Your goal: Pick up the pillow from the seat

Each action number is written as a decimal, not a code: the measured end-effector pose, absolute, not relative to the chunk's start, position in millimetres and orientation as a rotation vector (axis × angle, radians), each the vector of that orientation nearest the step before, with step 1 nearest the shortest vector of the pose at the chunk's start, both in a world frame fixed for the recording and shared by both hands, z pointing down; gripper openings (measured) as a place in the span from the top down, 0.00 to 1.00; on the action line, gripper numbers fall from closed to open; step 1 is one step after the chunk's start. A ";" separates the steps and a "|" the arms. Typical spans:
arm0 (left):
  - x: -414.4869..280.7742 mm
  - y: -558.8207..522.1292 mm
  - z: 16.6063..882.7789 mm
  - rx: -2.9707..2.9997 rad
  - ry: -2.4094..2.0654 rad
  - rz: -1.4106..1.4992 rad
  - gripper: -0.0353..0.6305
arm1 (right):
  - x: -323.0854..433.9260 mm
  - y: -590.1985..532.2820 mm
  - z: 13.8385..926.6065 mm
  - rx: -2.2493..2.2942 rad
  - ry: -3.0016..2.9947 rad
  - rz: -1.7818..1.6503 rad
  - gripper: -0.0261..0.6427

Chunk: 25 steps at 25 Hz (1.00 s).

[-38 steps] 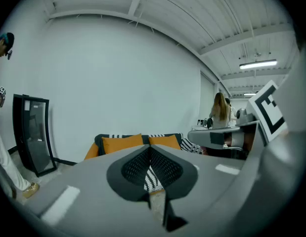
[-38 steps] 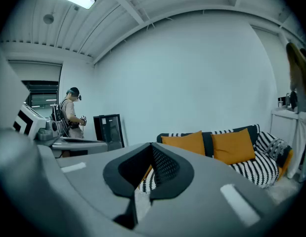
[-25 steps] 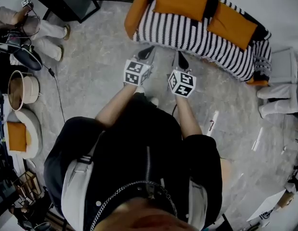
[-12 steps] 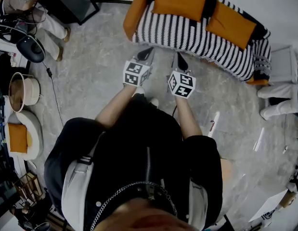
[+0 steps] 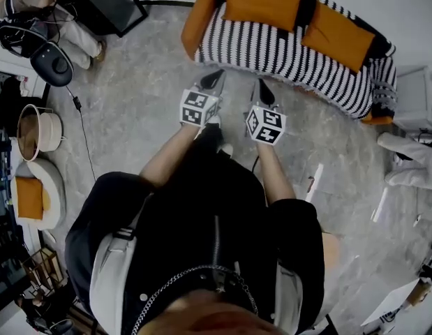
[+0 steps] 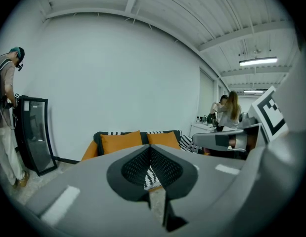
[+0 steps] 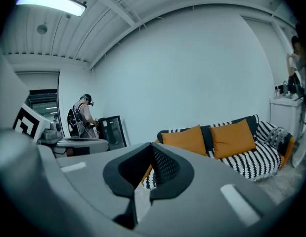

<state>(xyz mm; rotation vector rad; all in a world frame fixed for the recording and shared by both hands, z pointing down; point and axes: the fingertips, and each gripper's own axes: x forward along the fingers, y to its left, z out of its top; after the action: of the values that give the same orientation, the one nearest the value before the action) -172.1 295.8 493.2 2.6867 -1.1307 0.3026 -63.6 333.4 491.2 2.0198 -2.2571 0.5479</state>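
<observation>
The fingers (image 6: pixel 135 168) of the left gripper (image 5: pixel 217 75) are pressed shut with nothing between them. The right gripper (image 5: pixel 261 86) is the same: its fingers (image 7: pixel 167 168) are tight together and hold nothing. Both grippers hang side by side over the grey floor (image 5: pixel 146 96). They are near the front of the sofa (image 5: pixel 271 47) but do not touch it.

Two orange pillows lean on the sofa's back, at the far side of the striped seat. The left pillow (image 5: pixel 261 2) and the right pillow (image 5: pixel 338 37) sit apart, with a dark strip of the back between them. I cannot tell which one is meant. The left pillow is more straight ahead of the grippers.

A pillow like this is likely soft and light. It should squash and flop when pinched, and it will not break. The fingers need to open wide first. A good place to grab is a top corner or the top edge. A thick bite of cloth and stuffing would stop the smooth cover from sliding out. One gripper on each side would stop it drooping.
</observation>
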 end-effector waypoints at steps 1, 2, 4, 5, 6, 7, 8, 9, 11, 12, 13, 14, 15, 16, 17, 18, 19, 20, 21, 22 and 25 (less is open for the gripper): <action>-170.7 294.6 493.3 2.688 -1.130 0.302 0.93 | -61.9 333.0 491.6 2.020 -2.256 0.548 0.96; -169.2 293.0 493.6 2.691 -1.130 0.300 0.93 | -59.9 332.0 492.4 2.022 -2.255 0.549 0.96; -166.2 289.8 494.9 2.695 -1.127 0.296 0.93 | -55.7 329.9 495.0 2.028 -2.250 0.552 0.96; -164.8 288.5 496.2 2.695 -1.125 0.297 0.93 | -54.1 328.9 496.3 2.030 -2.247 0.555 0.96; -163.5 287.1 497.5 2.694 -1.122 0.299 0.93 | -52.7 327.8 497.2 2.031 -2.245 0.558 0.96; -162.2 285.5 498.5 2.692 -1.119 0.302 0.93 | -51.3 326.4 497.9 2.032 -2.242 0.561 0.96; -160.7 283.7 499.4 2.690 -1.115 0.303 0.93 | -49.8 324.8 498.3 2.034 -2.239 0.563 0.96; -159.2 281.7 500.4 2.689 -1.112 0.304 0.93 | -48.3 323.0 498.9 2.036 -2.236 0.564 0.96; -155.3 276.6 503.1 2.689 -1.106 0.302 0.93 | -45.0 318.1 501.7 2.039 -2.231 0.568 0.96; -152.8 273.1 504.8 2.690 -1.104 0.299 0.93 | -43.1 315.1 503.6 2.038 -2.229 0.570 0.96; -150.5 269.1 506.6 2.690 -1.102 0.296 0.93 | -41.4 311.6 505.4 2.038 -2.226 0.574 0.96; -148.8 264.6 508.3 2.688 -1.100 0.295 0.93 | -40.1 307.9 507.1 2.036 -2.224 0.578 0.96; -147.8 259.7 509.7 2.685 -1.100 0.294 0.93 | -39.2 303.7 508.7 2.035 -2.222 0.582 0.96; -147.4 254.4 510.7 2.681 -1.100 0.294 0.93 | -38.6 299.2 509.9 2.034 -2.219 0.585 0.96; -147.3 249.2 511.5 2.677 -1.100 0.295 0.93 | -38.3 294.8 510.4 2.032 -2.216 0.588 0.96; -147.0 244.3 512.5 2.674 -1.101 0.297 0.93 | -37.9 290.8 510.5 2.030 -2.214 0.590 0.96; -146.3 239.5 513.8 2.673 -1.101 0.298 0.93 | -37.2 287.1 510.6 2.028 -2.213 0.590 0.96; -145.0 234.6 515.0 2.673 -1.100 0.300 0.93 | -36.1 283.3 511.0 2.026 -2.212 0.589 0.96; -143.1 229.8 515.3 2.674 -1.098 0.301 0.93 | -34.5 279.1 511.7 2.025 -2.210 0.588 0.96; -140.4 224.7 515.2 2.673 -1.093 0.302 0.93 | -32.2 274.3 512.8 2.026 -2.207 0.589 0.96; -129.5 205.5 517.9 2.673 -1.082 0.303 0.93 | -23.2 255.8 519.1 2.030 -2.195 0.601 0.96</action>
<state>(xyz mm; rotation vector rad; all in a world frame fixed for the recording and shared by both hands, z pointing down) -129.5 205.5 517.9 2.6731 -1.0824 0.3025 -23.2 255.8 519.1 2.0300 -2.1950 0.6007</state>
